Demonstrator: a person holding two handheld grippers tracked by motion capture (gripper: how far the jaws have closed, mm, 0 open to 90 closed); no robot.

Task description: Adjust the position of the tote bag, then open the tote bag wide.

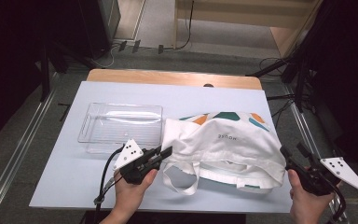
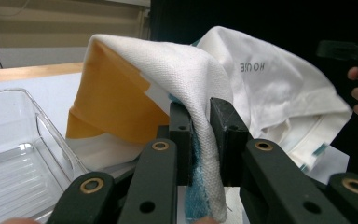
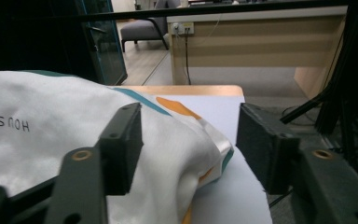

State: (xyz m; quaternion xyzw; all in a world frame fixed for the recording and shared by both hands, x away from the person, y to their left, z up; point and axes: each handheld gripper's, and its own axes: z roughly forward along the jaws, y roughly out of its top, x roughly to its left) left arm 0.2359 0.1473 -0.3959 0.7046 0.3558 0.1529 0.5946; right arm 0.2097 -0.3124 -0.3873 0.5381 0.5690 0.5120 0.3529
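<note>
The tabletop (image 1: 56, 177) spreads under your hands. The white tote bag (image 1: 223, 140) lies between them. Your left hand-held gripper (image 2: 200, 135) pinches its folded edge tight; the clear tray (image 1: 121, 126) sits just beyond. Your right hand-held gripper (image 3: 189, 140) stands parted, gripping nothing, the bag's corner between its jaws.

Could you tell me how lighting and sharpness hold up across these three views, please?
High view: even light on the white tote bag, faint glare on the clear plastic bin, dark surroundings. Left gripper view: the pinched fabric is sharp, the background black. Right gripper view: the near jaws look soft, the room behind bright.
</note>
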